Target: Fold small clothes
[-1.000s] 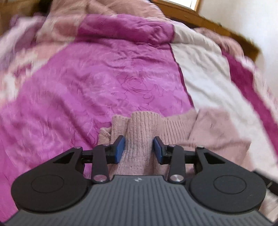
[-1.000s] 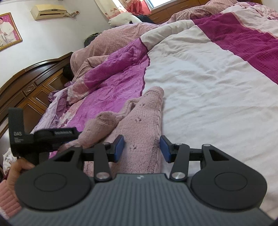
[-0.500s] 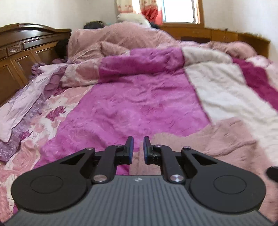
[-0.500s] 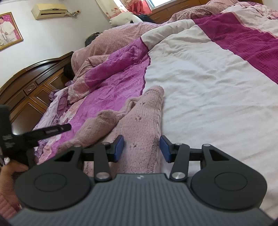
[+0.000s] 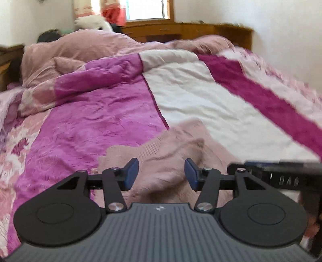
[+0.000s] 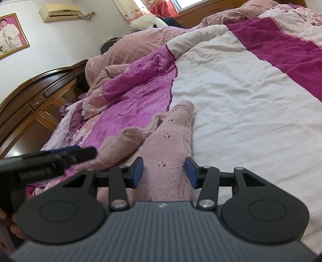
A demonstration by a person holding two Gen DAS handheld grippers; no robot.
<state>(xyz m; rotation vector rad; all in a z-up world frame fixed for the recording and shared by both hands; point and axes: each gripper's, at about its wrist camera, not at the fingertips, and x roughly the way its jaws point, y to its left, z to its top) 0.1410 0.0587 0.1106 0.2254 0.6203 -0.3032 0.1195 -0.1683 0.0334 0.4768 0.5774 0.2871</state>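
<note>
A pink knitted sweater (image 6: 171, 141) lies on the bed's quilt (image 6: 241, 100), across the seam where purple cloth meets white. The right gripper (image 6: 164, 171) straddles its near part — the knit fills the gap, but whether the blue pads pinch it I cannot tell. The left gripper (image 5: 162, 174) hangs above the bunched sweater (image 5: 171, 153), jaws opening, grasping nothing.

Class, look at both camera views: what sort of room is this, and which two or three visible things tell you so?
Most likely a home bedroom. A large bed covered with a pink and white quilt fills both views, a carved wooden headboard stands at its end, and a framed portrait and an air conditioner hang on the wall.
</note>
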